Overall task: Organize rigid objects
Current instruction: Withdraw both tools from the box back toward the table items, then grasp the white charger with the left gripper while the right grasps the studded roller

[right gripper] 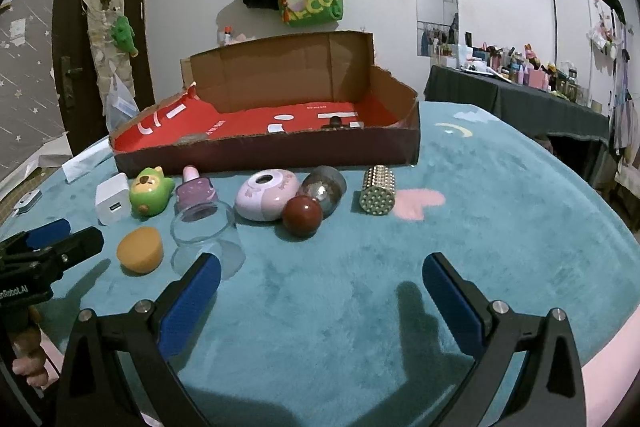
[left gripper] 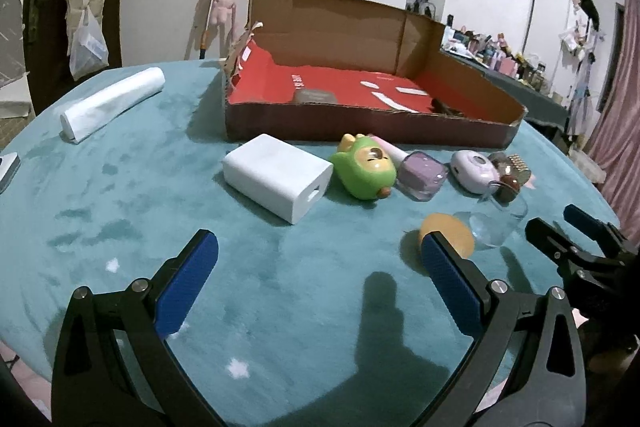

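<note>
My left gripper (left gripper: 320, 267) and right gripper (right gripper: 322, 281) both hang over the teal table (right gripper: 500, 227) with fingers spread apart, holding nothing. The objects lie in a row just short of the cardboard box (right gripper: 280, 147) at twelve o'clock. I'd start with the white charger (left gripper: 278, 183), at eleven o'clock from my left gripper: square up to its long flat sides, close gently, then lift clear of the green toy (left gripper: 366, 169) beside it.
</note>
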`<state>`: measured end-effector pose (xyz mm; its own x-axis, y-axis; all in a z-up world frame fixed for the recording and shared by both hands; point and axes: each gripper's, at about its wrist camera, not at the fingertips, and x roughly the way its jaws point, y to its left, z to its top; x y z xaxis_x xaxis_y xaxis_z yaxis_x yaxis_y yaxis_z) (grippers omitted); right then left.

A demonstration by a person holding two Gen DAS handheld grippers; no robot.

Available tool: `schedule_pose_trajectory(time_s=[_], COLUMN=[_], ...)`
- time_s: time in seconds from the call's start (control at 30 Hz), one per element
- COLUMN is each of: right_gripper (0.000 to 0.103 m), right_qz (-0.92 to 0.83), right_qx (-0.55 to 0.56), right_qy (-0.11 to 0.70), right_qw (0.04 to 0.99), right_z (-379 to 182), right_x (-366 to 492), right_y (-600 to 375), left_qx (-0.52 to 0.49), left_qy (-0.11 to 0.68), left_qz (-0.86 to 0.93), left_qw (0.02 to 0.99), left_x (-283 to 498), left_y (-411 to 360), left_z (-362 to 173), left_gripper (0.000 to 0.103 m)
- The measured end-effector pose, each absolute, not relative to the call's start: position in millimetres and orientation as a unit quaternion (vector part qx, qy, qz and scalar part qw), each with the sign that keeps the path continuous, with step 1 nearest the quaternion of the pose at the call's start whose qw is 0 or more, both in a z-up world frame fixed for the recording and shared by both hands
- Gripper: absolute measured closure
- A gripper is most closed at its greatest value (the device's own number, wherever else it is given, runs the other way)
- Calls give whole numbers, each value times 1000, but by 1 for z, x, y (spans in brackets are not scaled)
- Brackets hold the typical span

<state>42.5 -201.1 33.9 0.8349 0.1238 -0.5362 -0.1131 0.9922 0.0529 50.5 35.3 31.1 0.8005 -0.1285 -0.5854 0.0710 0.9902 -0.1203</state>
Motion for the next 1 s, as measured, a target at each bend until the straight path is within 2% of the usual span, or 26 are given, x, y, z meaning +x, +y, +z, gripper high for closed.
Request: schedule_pose_trajectory(time_s=[0.67,0.73,0.9,1.0], right_gripper=[0,4,14,22], right_qz=[19,16,19,22], right_qx=[26,26,35,28], right_qy=[356,366,395,403], right_qw=[934,930,918,914], right_z=[52,53,51,49], right_x=[107,114,134,142], right_y=[-241,-243,-248,-246], left_qx=[-13,-16,-20,-20], left_qy=[377,385,406,418], left_qz=[-22,-28,-40,-49], left_qw=[926,922,913,907], left_x=[109,114,126,132], left_y=[50,53,56,55], left_z=[50,49,45,41], left_gripper=[0,1,12,24])
